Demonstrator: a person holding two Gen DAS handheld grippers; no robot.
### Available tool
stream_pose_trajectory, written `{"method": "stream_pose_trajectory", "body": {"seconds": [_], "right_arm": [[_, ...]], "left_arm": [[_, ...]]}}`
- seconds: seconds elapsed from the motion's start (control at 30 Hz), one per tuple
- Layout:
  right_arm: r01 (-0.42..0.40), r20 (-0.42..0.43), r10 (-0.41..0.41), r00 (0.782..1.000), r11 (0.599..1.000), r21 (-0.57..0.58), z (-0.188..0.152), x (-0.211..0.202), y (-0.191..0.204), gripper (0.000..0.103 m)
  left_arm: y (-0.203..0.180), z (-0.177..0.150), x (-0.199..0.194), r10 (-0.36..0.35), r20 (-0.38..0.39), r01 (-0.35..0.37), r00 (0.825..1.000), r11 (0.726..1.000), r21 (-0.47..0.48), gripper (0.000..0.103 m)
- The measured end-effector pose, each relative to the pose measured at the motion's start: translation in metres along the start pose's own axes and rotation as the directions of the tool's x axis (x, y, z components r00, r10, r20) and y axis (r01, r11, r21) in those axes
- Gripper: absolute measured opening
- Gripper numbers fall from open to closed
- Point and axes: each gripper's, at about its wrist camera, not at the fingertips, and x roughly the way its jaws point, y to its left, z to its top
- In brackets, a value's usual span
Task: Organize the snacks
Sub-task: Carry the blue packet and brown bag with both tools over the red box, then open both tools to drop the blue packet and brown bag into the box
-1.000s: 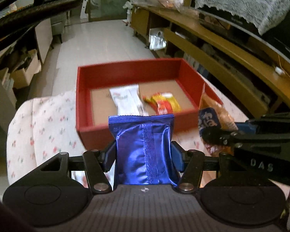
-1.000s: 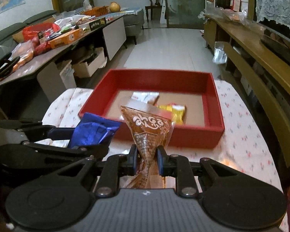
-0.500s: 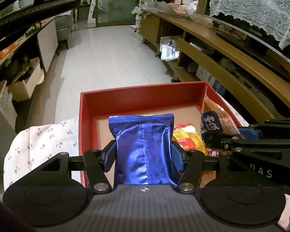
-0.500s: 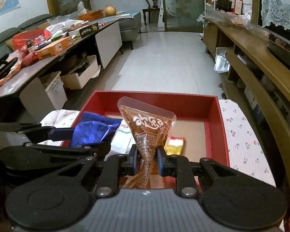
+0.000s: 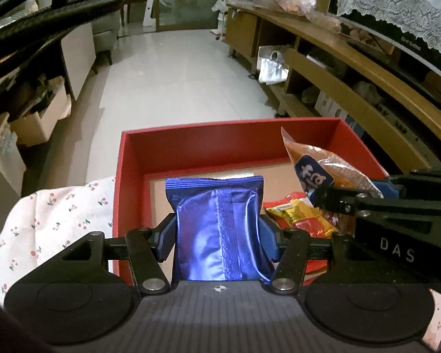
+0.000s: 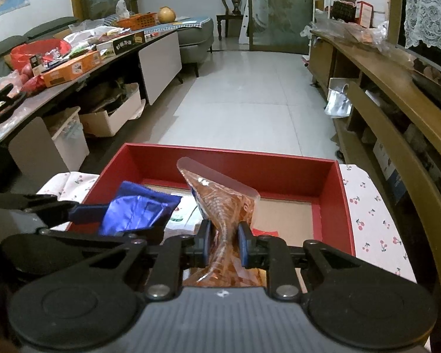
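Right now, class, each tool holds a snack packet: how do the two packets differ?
The blue packet is opaque, shiny foil; the orange packet is clear, showing its contents. The blue one is gripped across its full width by the left tool; the orange one is pinched into a narrow waist by the right tool. Both hang over the red box.

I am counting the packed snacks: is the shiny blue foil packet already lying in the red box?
Not yet. The blue foil packet is clamped in the left gripper above the red box.

Black left gripper (image 5: pixel 219 239) with blue fingers (image 5: pixel 165 242), silver screws, a ribbed grey body; white "DAS" lettering.
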Motion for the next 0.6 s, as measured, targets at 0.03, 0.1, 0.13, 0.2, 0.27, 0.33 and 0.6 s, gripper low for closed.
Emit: {"method": "stream_pose_trajectory", "body": {"seconds": [0.03, 0.1, 0.13, 0.2, 0.27, 0.33, 0.6], "right_arm": [[0.000, -0.006, 0.000, 1.000, 1.000, 0.001, -0.001, 0.003, 0.000, 0.030], [-0.002, -0.014, 0.002, 1.000, 1.000, -0.001, -0.002, 0.006, -0.001, 0.030], [-0.001, -0.015, 0.001, 1.000, 1.000, -0.004, -0.002, 0.008, 0.000, 0.030], [0.004, -0.018, -0.004, 1.000, 1.000, -0.010, -0.003, 0.010, 0.000, 0.030], [0.003, -0.021, -0.003, 1.000, 1.000, -0.004, -0.003, 0.012, 0.000, 0.030], [0.005, -0.027, -0.005, 1.000, 1.000, -0.001, -0.003, 0.013, -0.001, 0.030], [0.023, -0.027, -0.023, 0.999, 1.000, 0.014, -0.003, 0.012, -0.005, 0.034]], "left_arm": [[0.000, -0.001, 0.002, 0.003, -0.005, -0.003, 1.000, 1.000, 0.003, 0.064], [0.000, -0.003, 0.005, 0.009, -0.015, -0.009, 1.000, 1.000, 0.005, 0.064], [0.000, -0.004, 0.006, 0.010, -0.017, -0.010, 1.000, 1.000, 0.004, 0.065], [0.002, -0.005, 0.009, 0.009, -0.025, -0.009, 1.000, 1.000, -0.003, 0.065], [0.003, -0.005, 0.011, 0.004, -0.031, -0.005, 1.000, 1.000, -0.014, 0.066], [0.003, -0.006, 0.012, 0.004, -0.037, -0.005, 0.999, 1.000, -0.016, 0.069], [0.005, -0.006, 0.010, 0.013, -0.039, -0.014, 0.999, 1.000, -0.025, 0.081]]}}
